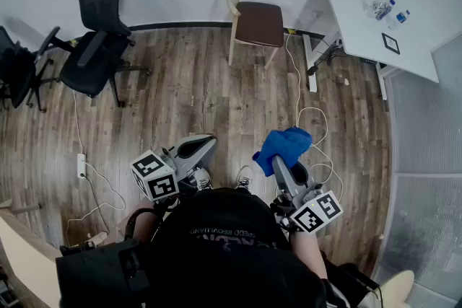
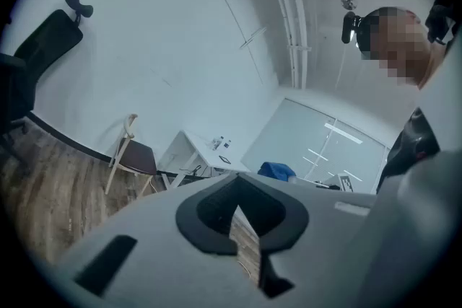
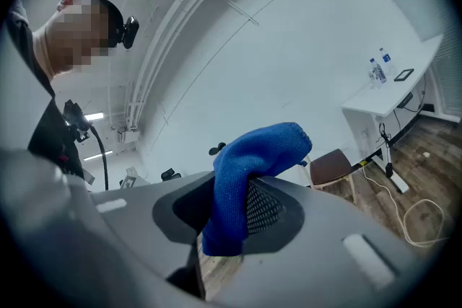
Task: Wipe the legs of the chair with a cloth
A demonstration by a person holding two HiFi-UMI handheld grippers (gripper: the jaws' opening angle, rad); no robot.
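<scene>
Head view sets the pale wooden chair with a brown seat [image 1: 254,22] upright on the brown plank floor [image 1: 188,97], its back close to the white wall and its visible legs planted on the boards. The blue knitted cloth [image 1: 283,146] is well apart from that chair, on its near side toward the person, bunched over the tip of the right claw [image 1: 277,162]. Right gripper view shows that claw clamped on the cloth: a fold runs down between the two jaws and the rest flops over the top, with the chair small in the distance just right of it. The left claw [image 1: 196,148] is about as far from the chair, left of the cloth and not touching it. In the left gripper view its jaws are together with nothing between them, only a thin slit of floor showing.

Right of the chair stands a white worktop [image 1: 375,32] carrying two clear bottles with blue caps [image 1: 382,9] and a small black-framed square [image 1: 390,43]. White cables [image 1: 309,115] trail over the floor from the worktop's foot toward the cloth. Left of the chair, along the same wall, is a black office chair with a headrest [image 1: 97,40]. A white power strip [image 1: 81,164] lies on the floor farther left of the chair and nearer the person.
</scene>
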